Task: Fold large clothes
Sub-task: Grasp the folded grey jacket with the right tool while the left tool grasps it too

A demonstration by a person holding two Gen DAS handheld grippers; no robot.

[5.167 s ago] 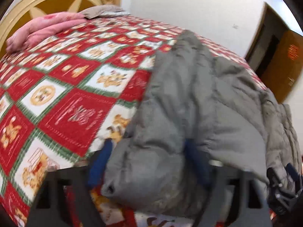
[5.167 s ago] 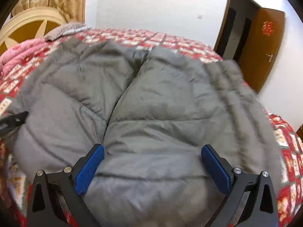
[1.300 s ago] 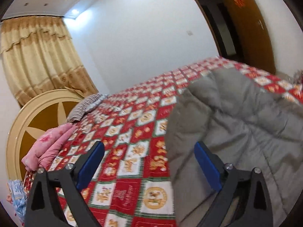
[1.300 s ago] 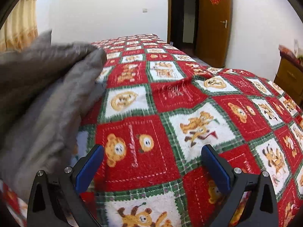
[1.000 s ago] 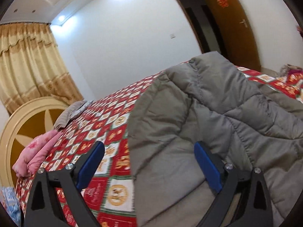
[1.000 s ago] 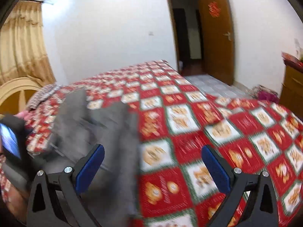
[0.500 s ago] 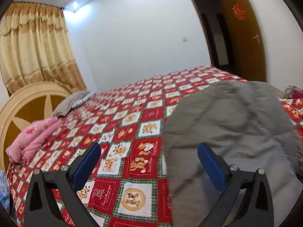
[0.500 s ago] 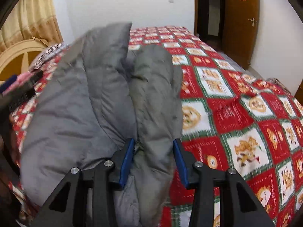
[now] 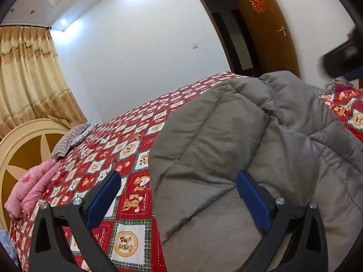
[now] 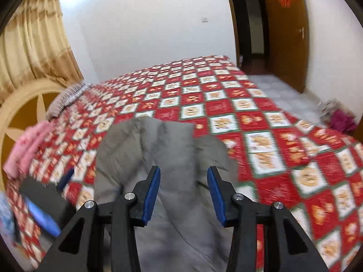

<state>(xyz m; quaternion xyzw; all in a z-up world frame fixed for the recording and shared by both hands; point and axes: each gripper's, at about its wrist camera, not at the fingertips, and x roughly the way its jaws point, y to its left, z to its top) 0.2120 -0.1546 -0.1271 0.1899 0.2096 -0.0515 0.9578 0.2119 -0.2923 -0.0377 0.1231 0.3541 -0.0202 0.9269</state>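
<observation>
Grey quilted down jacket [image 9: 238,158] lying on a bed [image 9: 127,136] covered with a red, white and green checked bedspread printed with bear motifs; the garment occupies the near part of the bed, bunched into thick folds. Left gripper [image 9: 179,195] — jaws spread wide, the left blue pad over the bedspread, the right one [image 9: 251,201] against the puffed fabric of the jacket, nothing clamped between them. Right gripper [image 10: 183,192] — jaws about half apart and pressed on either side of a raised fold of the jacket [image 10: 172,158], which fills the gap between the blue pads; they have just been closing on this fold. In the right wrist view the picture is blurred, and the left gripper [image 10: 45,199] appears at the lower left as a dark body with blue parts, just beside the jacket's left edge. Far left: a cream and ochre round headboard [image 9: 25,149], a pink folded quilt [image 9: 31,188] at its foot and a striped grey pillow [image 9: 70,140] beyond. Behind the headboard hangs a golden curtain [image 9: 27,79]; on the far right a brown door [image 9: 265,29] with a red paper ornament stands open against a white wall [image 9: 136,52].
</observation>
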